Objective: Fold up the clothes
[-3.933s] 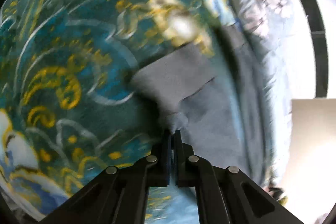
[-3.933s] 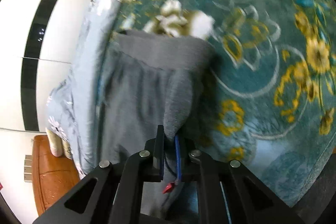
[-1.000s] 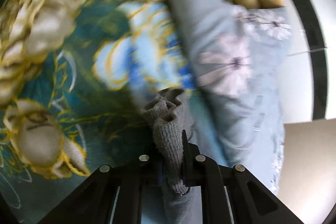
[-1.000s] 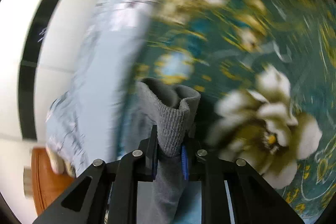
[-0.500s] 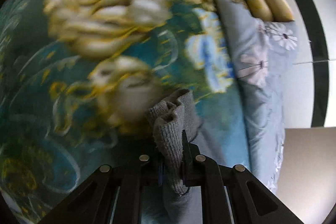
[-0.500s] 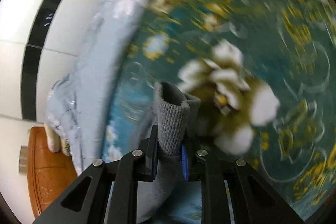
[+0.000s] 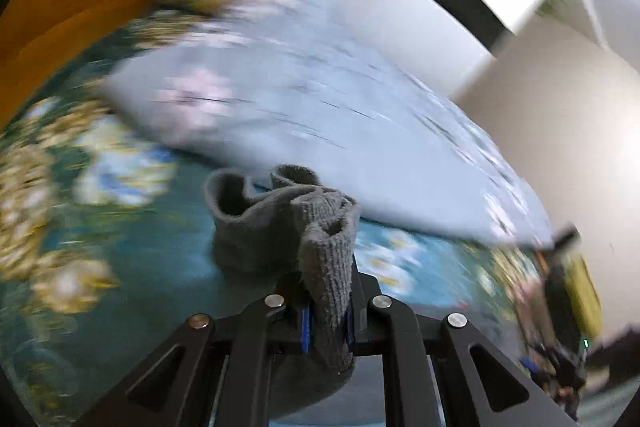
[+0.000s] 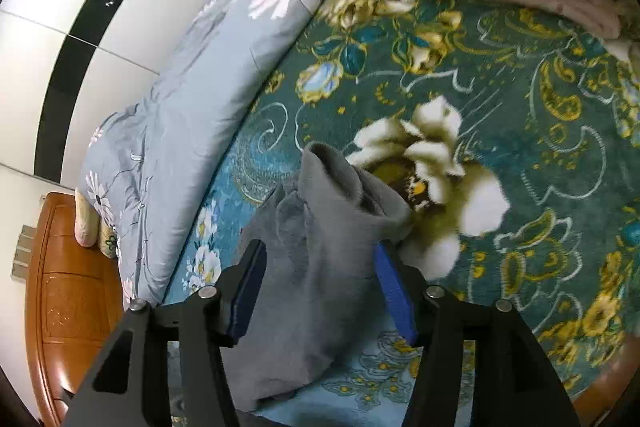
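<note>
Left gripper: jaws closed tight on a ribbed edge of the grey knitted garment, which bunches ahead of it. Right gripper: blue-padded jaws spread wide, the same grey garment lying loose between them, apparently unclamped. Garment rests on the teal floral-patterned bedspread. Beside it: pale blue flower-print quilt. Beyond: orange wooden headboard.
</note>
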`<state>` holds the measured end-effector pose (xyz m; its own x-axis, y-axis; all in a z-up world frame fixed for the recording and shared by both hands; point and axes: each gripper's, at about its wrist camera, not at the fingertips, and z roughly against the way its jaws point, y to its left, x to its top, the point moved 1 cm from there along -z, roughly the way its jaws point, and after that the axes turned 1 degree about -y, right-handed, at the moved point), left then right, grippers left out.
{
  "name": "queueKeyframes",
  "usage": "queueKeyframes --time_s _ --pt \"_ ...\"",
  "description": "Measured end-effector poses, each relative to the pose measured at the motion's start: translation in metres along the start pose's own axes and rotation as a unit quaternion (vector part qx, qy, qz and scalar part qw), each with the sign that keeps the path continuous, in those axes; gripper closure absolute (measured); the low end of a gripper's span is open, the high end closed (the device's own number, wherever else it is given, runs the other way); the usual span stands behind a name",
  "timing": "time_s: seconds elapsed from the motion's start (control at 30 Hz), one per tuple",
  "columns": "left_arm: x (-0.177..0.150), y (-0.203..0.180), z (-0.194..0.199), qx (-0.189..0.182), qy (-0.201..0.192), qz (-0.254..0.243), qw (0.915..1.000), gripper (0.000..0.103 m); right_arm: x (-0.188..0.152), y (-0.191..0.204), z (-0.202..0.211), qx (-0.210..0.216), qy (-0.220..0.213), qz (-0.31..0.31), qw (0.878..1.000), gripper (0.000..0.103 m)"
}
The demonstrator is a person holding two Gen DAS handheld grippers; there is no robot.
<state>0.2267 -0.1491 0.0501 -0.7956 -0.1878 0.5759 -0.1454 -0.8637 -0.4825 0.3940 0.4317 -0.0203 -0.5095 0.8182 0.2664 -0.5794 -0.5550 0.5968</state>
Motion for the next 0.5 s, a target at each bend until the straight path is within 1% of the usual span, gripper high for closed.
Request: queueKeyframes --time_s 0.07,0.13,0.17,0.23,0.27,0.33,0.4,0.5 --pt "-0.016 -0.043 -0.029 -0.020 0.033 -0.036 0.9986 0.091 -0.004 -0.003 0.010 0.000 -0.008 0.008 1.000 0.043" --pt "-0.034 -0.079 -0.061 -0.033 0.068 -0.068 0.9948 0.091 -0.009 -0.008 0.020 -0.003 -0.013 0.016 1.000 0.043" --pt "-0.042 -0.096 -0.078 -0.036 0.086 -0.080 0.9924 0.090 -0.012 -0.011 0.025 -0.003 -0.016 0.016 1.000 0.043" --pt "-0.065 -0.128 -0.099 -0.034 0.120 -0.087 0.9883 0.091 -0.016 -0.017 0.034 0.004 -0.022 0.011 1.000 0.042" --pt "-0.074 -0.140 -0.112 -0.027 0.132 -0.093 0.9865 0.091 -0.018 -0.021 0.038 0.004 -0.025 0.010 1.000 0.042" --pt "-0.093 -0.164 -0.134 -0.009 0.158 -0.124 0.9796 0.090 -0.022 -0.028 0.044 0.001 -0.028 0.010 1.000 0.042" --pt "-0.108 -0.171 -0.156 0.002 0.190 -0.139 0.9719 0.090 -0.026 -0.036 0.045 -0.008 -0.024 0.009 1.000 0.042" --pt "-0.130 -0.181 -0.188 0.018 0.239 -0.159 0.9577 0.084 -0.031 -0.047 0.045 -0.019 -0.015 0.003 1.000 0.042"
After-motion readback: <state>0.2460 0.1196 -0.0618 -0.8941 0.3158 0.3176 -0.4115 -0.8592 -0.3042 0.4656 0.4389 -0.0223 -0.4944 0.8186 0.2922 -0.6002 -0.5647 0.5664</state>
